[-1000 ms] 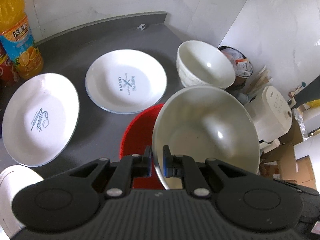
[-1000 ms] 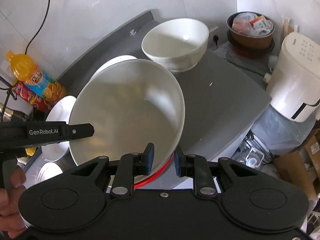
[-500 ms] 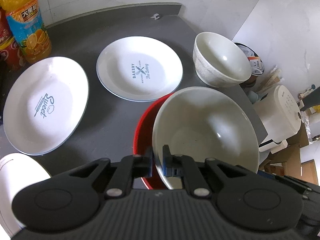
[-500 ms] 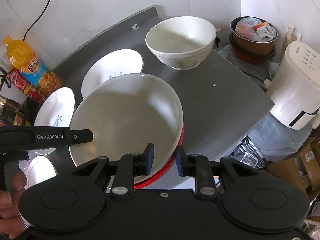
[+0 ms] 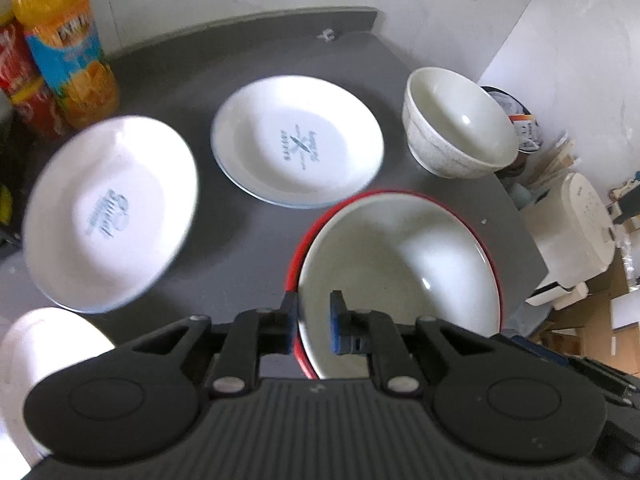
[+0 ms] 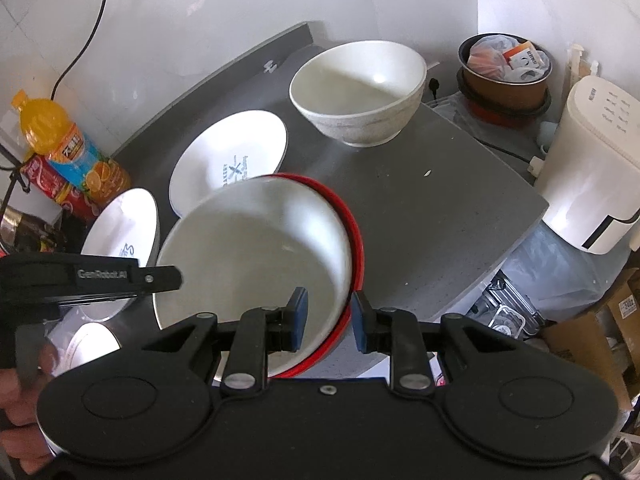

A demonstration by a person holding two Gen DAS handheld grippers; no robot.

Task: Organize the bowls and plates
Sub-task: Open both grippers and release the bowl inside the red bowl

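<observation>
Three bowls sit on the grey counter: a white bowl nested in a red bowl near the front edge, and a speckled bowl behind them. Two printed plates lie left; a third white dish is partly visible. The left gripper and right gripper straddle the nested rims, both jaws spread apart. Two bottles stand at the wall.

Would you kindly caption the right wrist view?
Both grippers' open jaws straddle the rims of a white bowl nested in a red bowl.
</observation>
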